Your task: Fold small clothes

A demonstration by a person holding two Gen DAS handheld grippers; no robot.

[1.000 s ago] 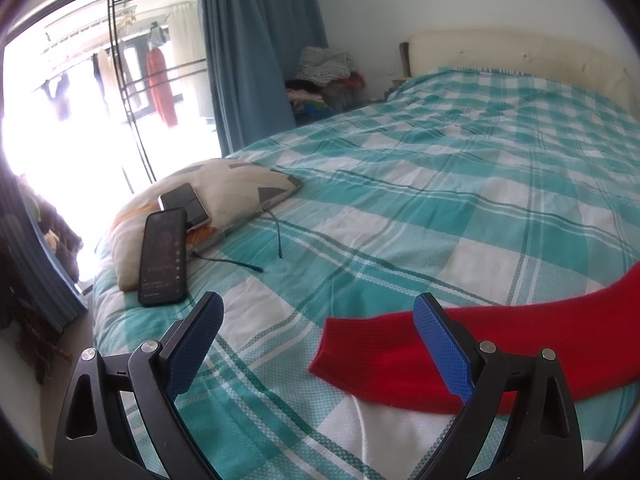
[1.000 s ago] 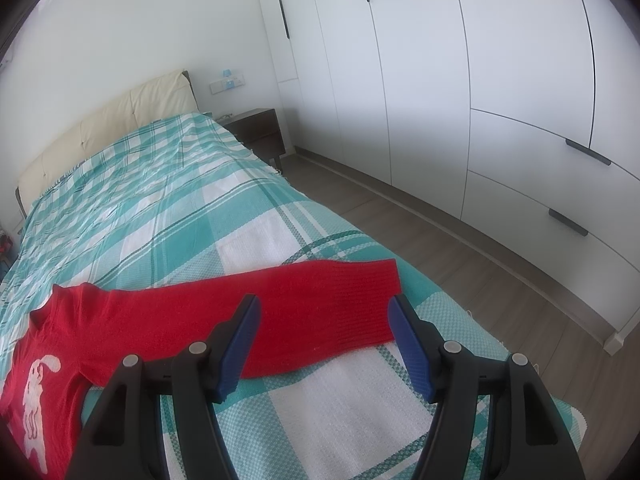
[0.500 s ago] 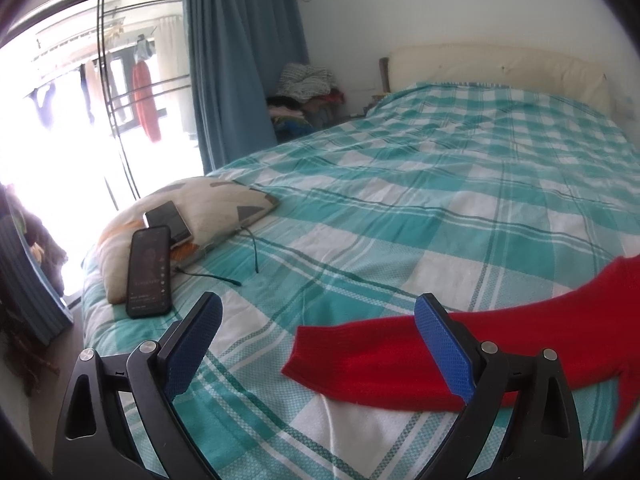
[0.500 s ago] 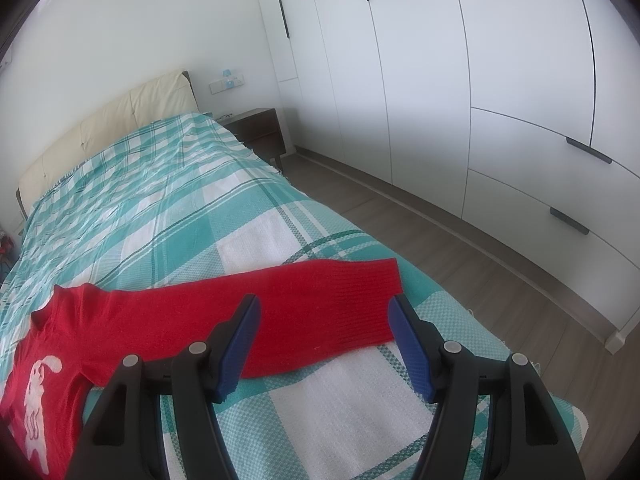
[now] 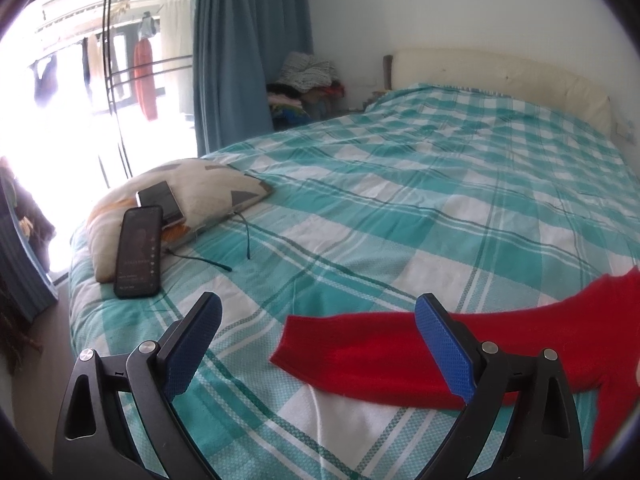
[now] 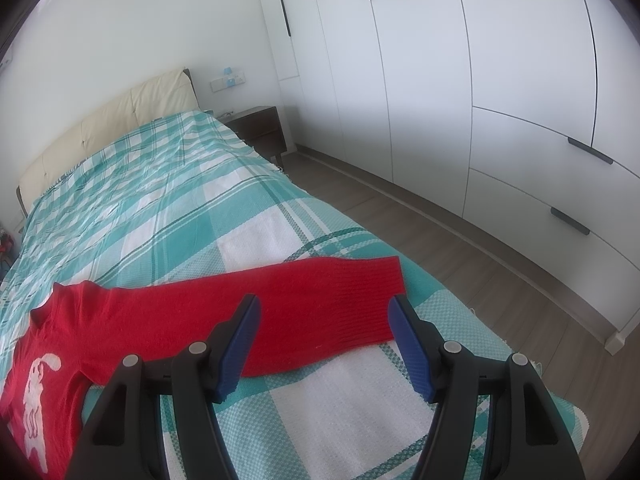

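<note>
Both claws, left [image 5: 318, 346] and right [image 6: 322, 346], gape wide, empty. The sweater [image 6: 304, 312] ahead looks soft, light, floppy; pinch each cuff.

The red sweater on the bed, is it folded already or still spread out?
Spread out. The red sweater lies flat on the bed, both sleeves stretched sideways; no fold shows.
</note>
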